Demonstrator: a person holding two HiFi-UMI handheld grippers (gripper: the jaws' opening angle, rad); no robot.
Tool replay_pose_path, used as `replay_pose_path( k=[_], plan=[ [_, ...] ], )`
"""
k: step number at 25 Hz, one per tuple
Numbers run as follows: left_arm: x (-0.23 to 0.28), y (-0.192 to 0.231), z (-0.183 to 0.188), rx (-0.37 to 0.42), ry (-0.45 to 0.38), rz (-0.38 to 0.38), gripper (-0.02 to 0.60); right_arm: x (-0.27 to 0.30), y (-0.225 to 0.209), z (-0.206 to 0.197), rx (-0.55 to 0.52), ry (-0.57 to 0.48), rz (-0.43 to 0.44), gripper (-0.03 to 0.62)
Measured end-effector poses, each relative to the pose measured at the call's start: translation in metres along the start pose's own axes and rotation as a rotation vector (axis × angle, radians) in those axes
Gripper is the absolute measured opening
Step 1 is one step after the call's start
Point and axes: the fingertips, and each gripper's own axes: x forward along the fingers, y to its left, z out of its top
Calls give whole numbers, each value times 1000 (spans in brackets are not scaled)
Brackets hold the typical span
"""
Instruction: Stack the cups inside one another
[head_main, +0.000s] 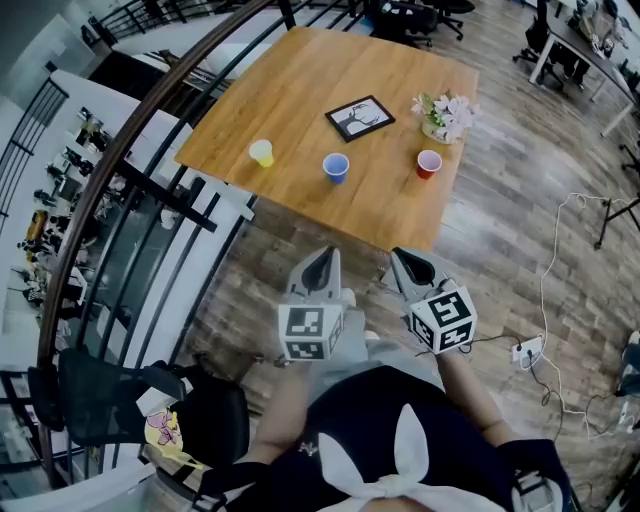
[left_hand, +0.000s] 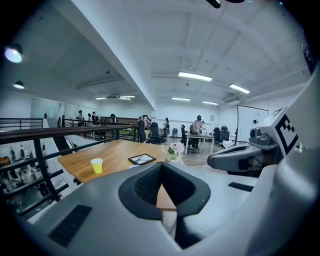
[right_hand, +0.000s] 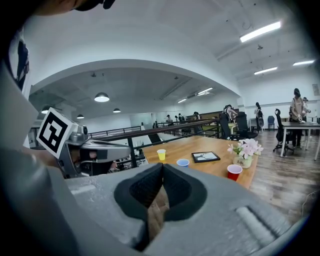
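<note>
- Well, wooden surface (head_main: 300, 90) fills the upper middle of the head view.
- My left fingers (head_main: 318, 272) and right fingers (head_main: 415, 270), lower centre, are pressed together, holding nothing.
- On it, yellow cup (head_main: 261, 152), blue cup (head_main: 336, 167) and red cup (head_main: 428, 163) stand apart in a row.

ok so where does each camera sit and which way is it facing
Head view: on the person's head, looking steeply down at the square wooden table with a yellow cup, blue cup and red cup; shows left gripper, right gripper and the person's dark top.
Left gripper view: on the left gripper, looking along its shut jaws at the table; right gripper at right.
Right gripper view: on the right gripper, along its shut jaws; left gripper at left.
Shared: both gripper views show the yellow cup.
</note>
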Motion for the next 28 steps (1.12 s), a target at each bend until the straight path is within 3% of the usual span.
replay_pose_path(
  k=[19,21,28],
  plan=[
    [112,76,16,3,53,-65,17,100,-101,19,20,82,-181,-2],
    [120,84,16,1,54,-68,17,109,-108,19,23,88,-192,50],
    [147,119,15,-9,64,-65,17,137,-143,19,35,109,-244,122]
  ],
)
